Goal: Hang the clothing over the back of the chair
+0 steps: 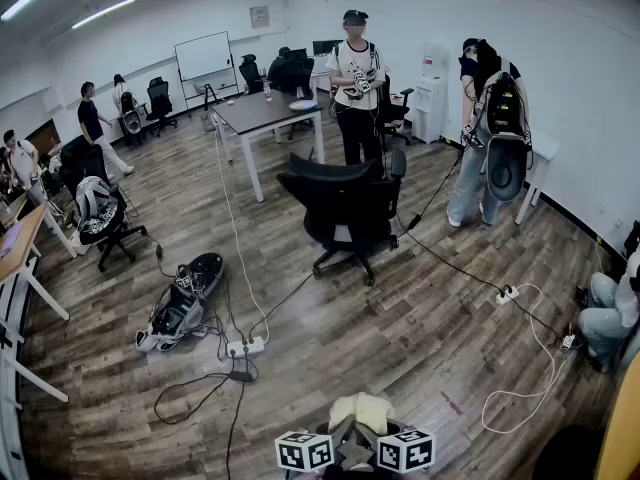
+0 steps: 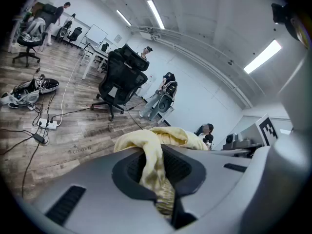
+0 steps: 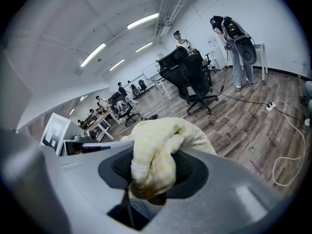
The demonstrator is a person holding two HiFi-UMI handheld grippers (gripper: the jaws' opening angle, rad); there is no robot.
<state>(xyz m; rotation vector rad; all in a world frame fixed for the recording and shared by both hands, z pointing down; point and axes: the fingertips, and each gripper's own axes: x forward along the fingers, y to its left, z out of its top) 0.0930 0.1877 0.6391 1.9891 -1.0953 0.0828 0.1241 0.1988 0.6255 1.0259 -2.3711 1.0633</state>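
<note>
Yellow checked cloth garment [image 1: 360,410], bunched at six o'clock, is clamped in both the left gripper [image 2: 157,179] and right gripper [image 3: 148,174], likely for carrying to the black mesh swivel chair [image 1: 345,203] at twelve o'clock.

The head view looks from standing height forward and steeply down over the wooden floor [image 1: 400,338], the black office chair [image 1: 345,203] well ahead. The left gripper view sits close over the left tool [image 2: 156,179], the right gripper view over the right tool [image 3: 148,177]; all three share that chair and floor
</note>
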